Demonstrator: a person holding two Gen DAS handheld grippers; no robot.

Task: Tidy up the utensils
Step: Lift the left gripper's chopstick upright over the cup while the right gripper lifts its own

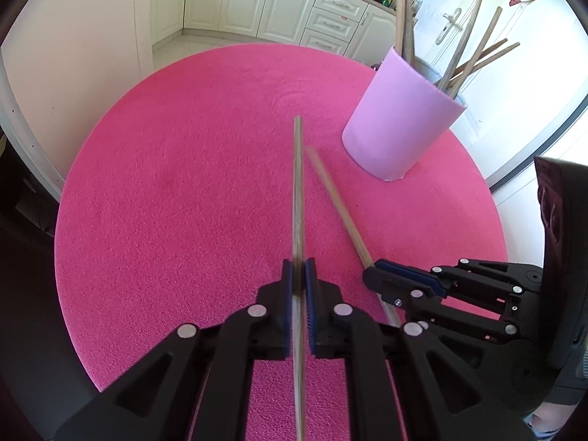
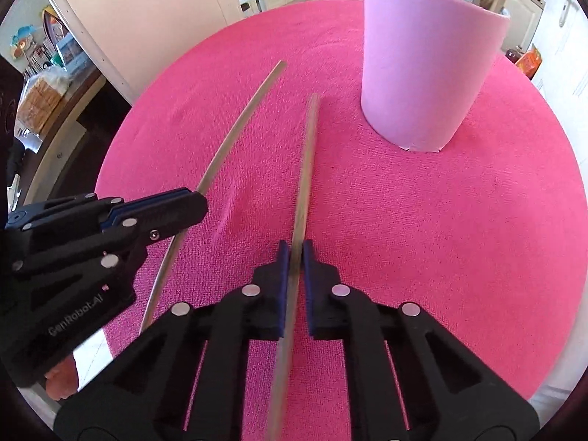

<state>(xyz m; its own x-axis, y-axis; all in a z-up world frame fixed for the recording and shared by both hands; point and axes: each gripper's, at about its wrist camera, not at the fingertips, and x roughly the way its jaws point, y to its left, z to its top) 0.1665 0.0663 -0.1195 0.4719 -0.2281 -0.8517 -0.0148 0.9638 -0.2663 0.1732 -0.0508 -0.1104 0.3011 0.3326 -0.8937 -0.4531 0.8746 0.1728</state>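
Left gripper [image 1: 298, 268] clamps one chopstick [image 1: 297, 183]; right gripper [image 2: 293, 253] clamps the other chopstick [image 2: 307, 154]. Risk: either long stick strikes the pink holder [image 2: 430, 58] rim or its crowded sticks [image 1: 474, 55] and pivots loose.

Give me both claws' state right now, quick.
Left claw: closed on a chopstick.
Right claw: closed on another chopstick.

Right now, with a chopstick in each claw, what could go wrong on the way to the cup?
The left chopstick and right chopstick point forward close together, so they may cross. The pink cup already holds many sticks leaning outward, which could block entry. A push at its rim might tip it.
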